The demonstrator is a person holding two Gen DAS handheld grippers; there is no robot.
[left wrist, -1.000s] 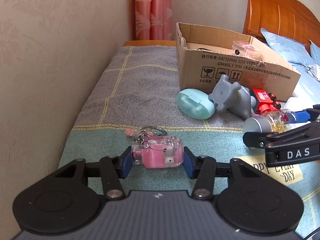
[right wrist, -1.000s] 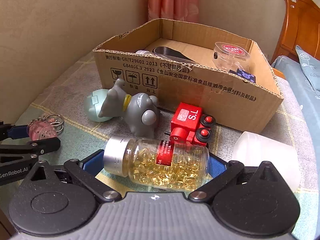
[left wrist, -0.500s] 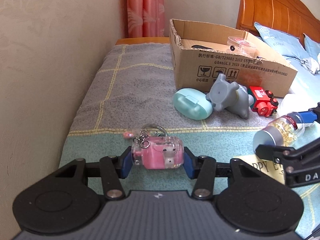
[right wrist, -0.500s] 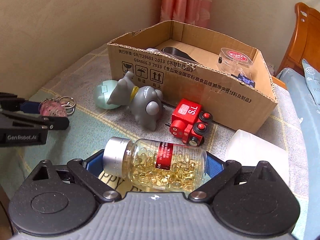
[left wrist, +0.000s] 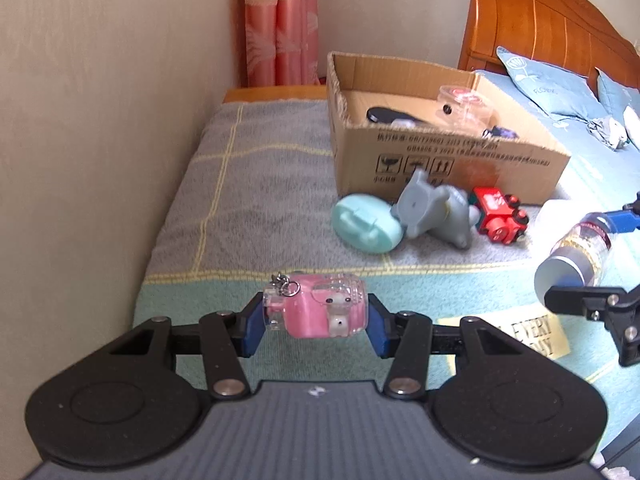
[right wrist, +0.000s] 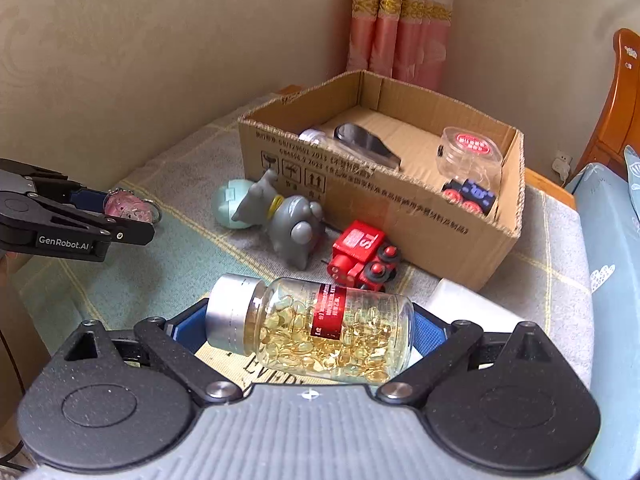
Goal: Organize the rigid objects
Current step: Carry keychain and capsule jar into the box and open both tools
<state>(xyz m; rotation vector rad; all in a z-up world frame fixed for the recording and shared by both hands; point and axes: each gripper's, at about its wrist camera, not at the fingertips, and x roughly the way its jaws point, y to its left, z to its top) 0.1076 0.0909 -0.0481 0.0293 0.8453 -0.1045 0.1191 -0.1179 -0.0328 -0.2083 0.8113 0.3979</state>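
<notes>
My left gripper [left wrist: 316,318] is shut on a pink clear-plastic keychain toy [left wrist: 316,310] and holds it above the blanket; it also shows at the left of the right wrist view [right wrist: 126,208]. My right gripper [right wrist: 310,328] is shut on a clear bottle of yellow capsules [right wrist: 316,330] with a silver cap, held sideways above the bed; the bottle shows at the right of the left wrist view [left wrist: 576,252]. The open cardboard box [right wrist: 360,196] [left wrist: 452,160] stands beyond, holding a round clear container [right wrist: 470,154], a dark toy car [right wrist: 470,196] and a black object [right wrist: 366,142].
In front of the box lie a mint green case [left wrist: 366,224], a grey toy dog [right wrist: 284,220] and a red toy train [right wrist: 362,256]. A white cup [right wrist: 472,304] lies right of the bottle. The wall runs along the left; a wooden headboard [left wrist: 552,24] and pillows are at the right.
Both grippers have risen off the bed with their objects. The keychain toy is lifted clear of the blanket, and the bottle is higher and tilted; the box interior is more visible.
</notes>
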